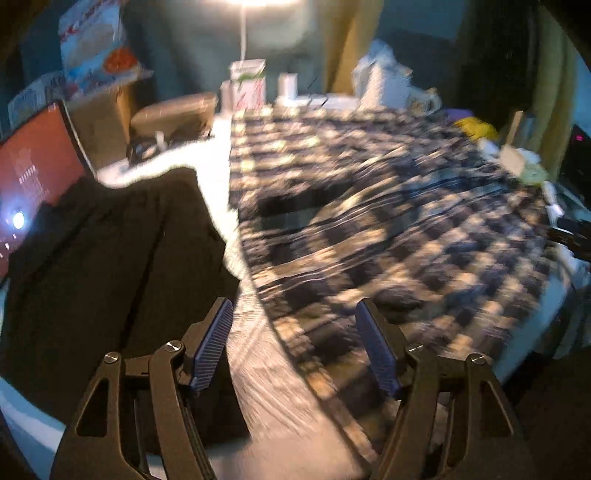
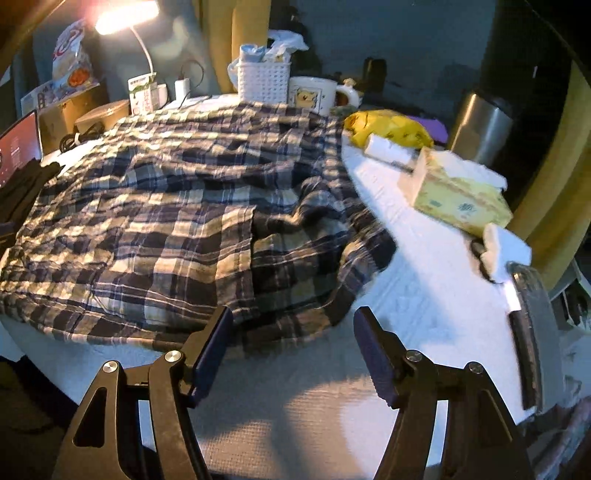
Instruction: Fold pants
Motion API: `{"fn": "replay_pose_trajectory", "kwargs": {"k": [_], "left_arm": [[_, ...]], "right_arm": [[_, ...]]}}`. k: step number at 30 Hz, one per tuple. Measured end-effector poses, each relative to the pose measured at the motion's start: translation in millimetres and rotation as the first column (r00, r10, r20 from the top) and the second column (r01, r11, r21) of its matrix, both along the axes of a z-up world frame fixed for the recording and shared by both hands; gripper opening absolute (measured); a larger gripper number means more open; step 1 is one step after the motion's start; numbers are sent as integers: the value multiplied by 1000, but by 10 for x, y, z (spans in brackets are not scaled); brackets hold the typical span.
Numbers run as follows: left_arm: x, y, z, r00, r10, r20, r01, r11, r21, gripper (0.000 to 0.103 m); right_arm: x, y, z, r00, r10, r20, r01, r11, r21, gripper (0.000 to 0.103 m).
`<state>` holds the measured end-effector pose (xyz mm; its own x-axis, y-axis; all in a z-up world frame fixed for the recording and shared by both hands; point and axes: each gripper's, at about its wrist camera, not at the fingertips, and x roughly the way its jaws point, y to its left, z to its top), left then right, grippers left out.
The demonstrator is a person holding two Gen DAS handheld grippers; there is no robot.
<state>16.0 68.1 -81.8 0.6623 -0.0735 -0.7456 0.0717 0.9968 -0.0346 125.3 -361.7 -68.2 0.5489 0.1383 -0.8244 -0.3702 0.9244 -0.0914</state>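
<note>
Surface: white surface (image 2: pixel 413 229), cluttered, lamp-lit.
Left hand-held gripper (image 1: pixel 293 349): wide, empty, above the cloth's near edge.
Right hand-held gripper (image 2: pixel 293 350): wide, empty, low.
Plaid pants (image 2: pixel 177 206): spread flat, lengthwise left to right.

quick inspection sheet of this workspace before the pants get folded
surface: table with white cover, bare at its near edge.
job's things: plaid pants spread out and rumpled, not yet folded; dark garment lies left of them.
clutter: tissue box, yellow bag, white basket, mug and steel canister crowd the far and right edges.
grippers: left gripper open, holding nothing, over the near edge of the pants; right gripper open, holding nothing, at the pants' near hem.
cables: black coil at far left; charger with lead by the wall.
surroundings: lit desk lamp, monitor on the left.
</note>
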Motion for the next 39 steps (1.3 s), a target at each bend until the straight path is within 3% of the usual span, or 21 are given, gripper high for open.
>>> {"fn": "replay_pose_trajectory", "kwargs": {"k": [4,9,13,14,17,22,25,28,31,33,36,39], "left_arm": [[-201,-142,122,993,-113,23,115,980,-160,70],[-293,-498,-33,981,-195,5,192,959,-207,70],[-284,-644,-274,982,-172,-74,159,976,-148,70],[-326,-641,-261,984,-171,-46,164,977,-137,70],[-343,-629,-247,984,-169,-55,162,981,-108,70],[-426,-491,-283,983,-174,-61,175,984,11,70],[-447,-366,-279,987,-137,-87,141,989,47,70],[-488,-231,-205,991,-104,-82,102,994,-22,70],[-563,-250,-71,990,-140,-28,138,988,-74,70],[-577,-351,-86,984,-176,-26,175,983,-49,70],[-546,-497,-246,975,-204,-89,206,978,15,70],[-577,-539,-285,975,-208,-80,214,973,88,71]], "right_arm": [[-33,-32,155,999,-7,37,7,1000,2,70],[-77,-27,300,998,4,67,-5,1000,13,70],[-114,-59,352,997,-2,77,0,1000,24,70],[-124,-72,363,997,-4,79,2,1000,27,70],[-139,-121,372,997,-17,81,14,999,32,70],[-135,-180,365,996,-34,80,31,999,41,70],[-141,-191,361,996,-37,79,34,998,43,70],[-155,-193,359,996,-39,79,36,998,49,70],[-164,-175,359,996,-37,78,33,998,49,70],[-169,-148,364,996,-30,79,26,998,49,70],[-175,-125,364,997,-22,79,19,999,49,70],[-173,-126,355,997,-23,76,20,999,45,70]]}}
